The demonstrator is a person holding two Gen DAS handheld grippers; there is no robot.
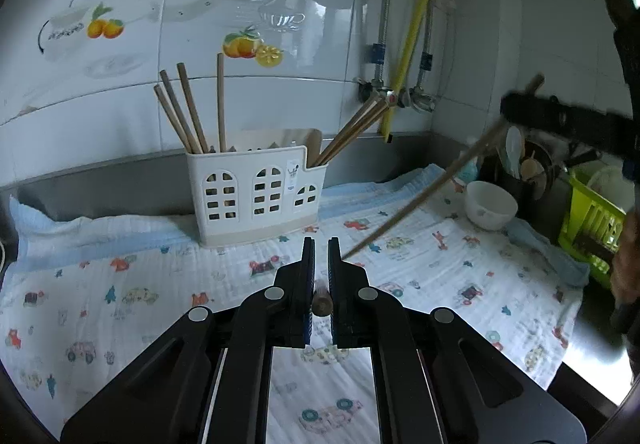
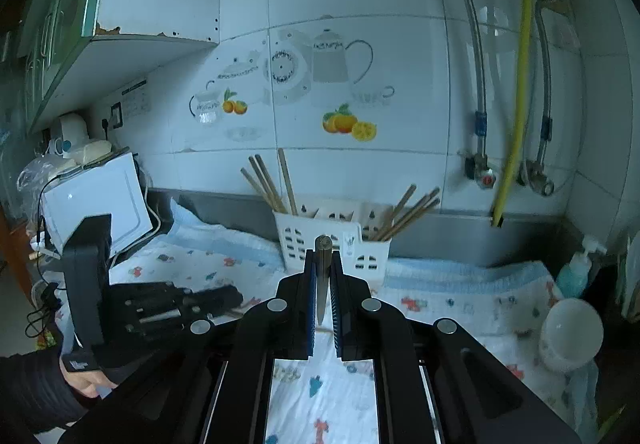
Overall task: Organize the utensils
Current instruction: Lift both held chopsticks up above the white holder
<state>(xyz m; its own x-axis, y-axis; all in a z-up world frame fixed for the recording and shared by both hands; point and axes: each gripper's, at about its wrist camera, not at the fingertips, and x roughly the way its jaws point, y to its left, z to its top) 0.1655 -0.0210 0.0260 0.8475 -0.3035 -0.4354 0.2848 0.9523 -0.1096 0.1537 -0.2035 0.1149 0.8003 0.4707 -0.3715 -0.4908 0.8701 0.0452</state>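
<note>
A white utensil holder (image 1: 256, 195) stands on the patterned cloth by the wall, with wooden chopsticks (image 1: 188, 111) in its left and right compartments; it also shows in the right wrist view (image 2: 332, 244). My left gripper (image 1: 320, 248) is shut on a wooden chopstick (image 1: 322, 304) seen end-on between the fingers, in front of the holder. My right gripper (image 2: 323, 258) is shut on another chopstick (image 2: 322, 276), held upright and above the cloth. That chopstick (image 1: 432, 183) and the right gripper (image 1: 568, 123) show at the right in the left wrist view.
A white bowl (image 1: 490, 203) sits on the cloth at the right, with a dark utensil pot (image 1: 528, 167) and green rack (image 1: 592, 219) beyond. Pipes and a yellow hose (image 1: 412, 39) run down the wall. A white appliance (image 2: 100, 199) stands at the left.
</note>
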